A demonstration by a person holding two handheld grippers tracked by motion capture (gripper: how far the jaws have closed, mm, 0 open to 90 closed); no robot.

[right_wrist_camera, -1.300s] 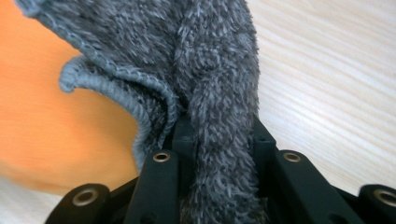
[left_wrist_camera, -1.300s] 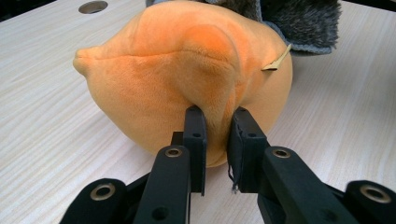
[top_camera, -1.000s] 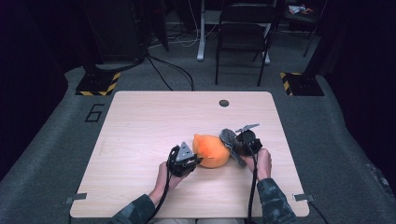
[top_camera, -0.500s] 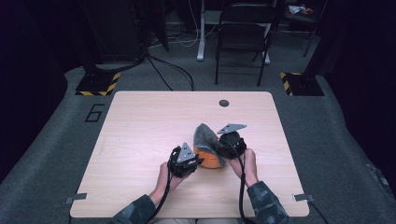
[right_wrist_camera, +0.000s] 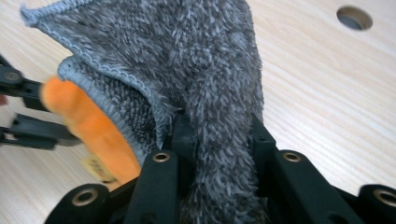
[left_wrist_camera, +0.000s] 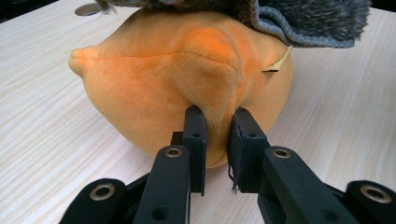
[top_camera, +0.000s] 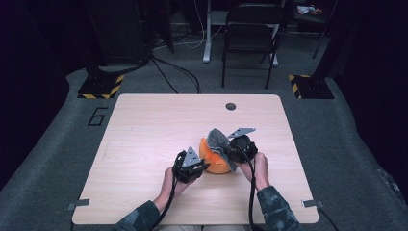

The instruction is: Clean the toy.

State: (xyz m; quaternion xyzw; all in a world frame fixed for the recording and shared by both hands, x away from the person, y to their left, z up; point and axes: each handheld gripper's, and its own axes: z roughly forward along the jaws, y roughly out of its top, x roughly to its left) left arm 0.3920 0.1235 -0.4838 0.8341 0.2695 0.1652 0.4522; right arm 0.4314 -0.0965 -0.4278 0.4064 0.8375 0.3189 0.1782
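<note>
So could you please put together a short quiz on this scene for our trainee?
1. True or false: the left gripper pinches a fold of the orange plush.
2. What does the right gripper hold? A. a sponge B. the grey cloth C. a cable
3. Fill in: the cloth lies partly over the ____ of the plush.

Key
1. True: in the left gripper view its jaws close on a ridge of orange fabric.
2. B: grey pile sits between the jaws in the right gripper view.
3. Top: the high view shows the cloth draped over the plush on the table.
</note>
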